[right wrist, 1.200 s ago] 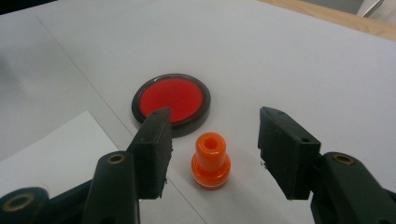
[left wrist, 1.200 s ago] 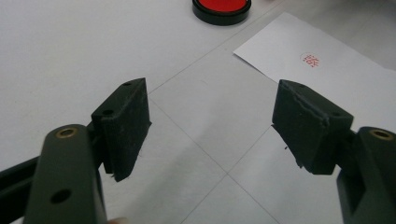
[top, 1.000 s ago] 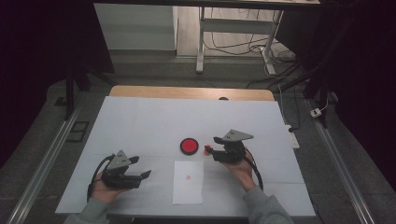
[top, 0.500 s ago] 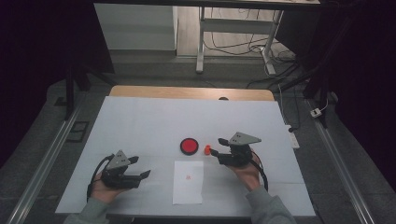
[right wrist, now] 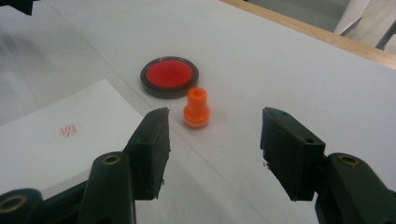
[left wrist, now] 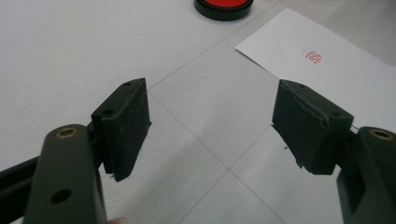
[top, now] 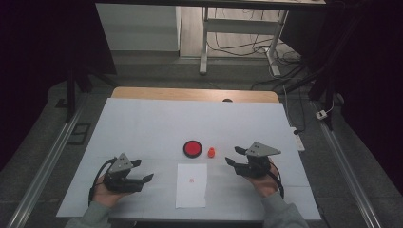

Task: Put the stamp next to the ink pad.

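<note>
A white-covered table (top: 142,123) carries everything, and on it lies a white sheet of paper (top: 191,185) that already bears a small red seal print (top: 191,180), so the stamping step looks done and the work now seems to be at the put-down stage. Beyond the paper sits the round red ink pad (top: 193,148) in its black case, and just beside it, apart from it by a narrow gap, the small orange stamp (top: 211,152) stands upright on the table, free of both tools. The right gripper (top: 234,157) hangs a little way off from the stamp with its jaws spread and nothing between them; in the right gripper view the stamp (right wrist: 196,108) stands ahead of the pads, untouched. The left gripper (top: 142,171) rests near the paper's left edge, jaws likewise released and empty. If the stamp is to be used again, the next move calls for bringing the right jaws level around its narrow neck and closing gently so it does not tip.
</note>
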`<state>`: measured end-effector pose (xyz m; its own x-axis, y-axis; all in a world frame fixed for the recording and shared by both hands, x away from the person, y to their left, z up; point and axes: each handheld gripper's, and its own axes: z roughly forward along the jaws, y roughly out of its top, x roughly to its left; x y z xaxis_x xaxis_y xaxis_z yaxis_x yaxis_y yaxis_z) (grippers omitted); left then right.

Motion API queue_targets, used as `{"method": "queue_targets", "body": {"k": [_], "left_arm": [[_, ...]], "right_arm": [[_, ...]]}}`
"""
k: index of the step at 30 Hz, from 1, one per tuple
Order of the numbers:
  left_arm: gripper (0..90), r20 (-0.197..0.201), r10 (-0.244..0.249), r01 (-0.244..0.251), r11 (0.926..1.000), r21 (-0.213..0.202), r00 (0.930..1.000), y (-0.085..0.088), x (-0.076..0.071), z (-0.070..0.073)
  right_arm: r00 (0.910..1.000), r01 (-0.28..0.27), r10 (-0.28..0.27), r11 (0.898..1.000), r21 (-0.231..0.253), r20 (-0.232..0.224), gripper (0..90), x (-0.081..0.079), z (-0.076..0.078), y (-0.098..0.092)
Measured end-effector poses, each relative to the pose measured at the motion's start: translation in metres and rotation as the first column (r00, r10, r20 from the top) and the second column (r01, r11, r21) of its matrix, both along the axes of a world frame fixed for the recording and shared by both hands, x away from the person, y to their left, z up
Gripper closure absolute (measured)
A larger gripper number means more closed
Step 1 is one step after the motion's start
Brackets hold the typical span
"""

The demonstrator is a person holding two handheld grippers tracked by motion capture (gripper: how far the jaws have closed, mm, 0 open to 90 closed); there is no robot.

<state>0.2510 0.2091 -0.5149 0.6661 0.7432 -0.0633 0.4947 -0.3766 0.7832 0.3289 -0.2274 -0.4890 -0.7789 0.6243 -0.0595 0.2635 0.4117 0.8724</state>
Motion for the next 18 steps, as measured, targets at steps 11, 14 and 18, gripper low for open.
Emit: {"method": "queue_targets", "body": {"k": [11,14,18], "left_arm": [[27.5,-0.003,0.003,-0.003,1.0,-0.002,1.0,-0.001,-0.003,-0.001],[27.5,-0.007,0.002,-0.002,1.0,0.0,1.0,-0.001,-0.004,-0.003],[27.5,-0.01,0.002,-0.002,1.0,0.004,1.0,-0.001,-0.006,-0.004]], "right_arm": [[0.9992,0.041,-0.041,0.999,-0.007,0.007,41.6,-0.023,-0.008,-0.048],[0.9985,0.055,-0.055,0.998,-0.006,0.006,41.5,-0.028,-0.011,-0.061],[0.9978,0.065,-0.065,0.997,-0.029,-0.003,41.3,-0.032,-0.017,-0.073]]}}
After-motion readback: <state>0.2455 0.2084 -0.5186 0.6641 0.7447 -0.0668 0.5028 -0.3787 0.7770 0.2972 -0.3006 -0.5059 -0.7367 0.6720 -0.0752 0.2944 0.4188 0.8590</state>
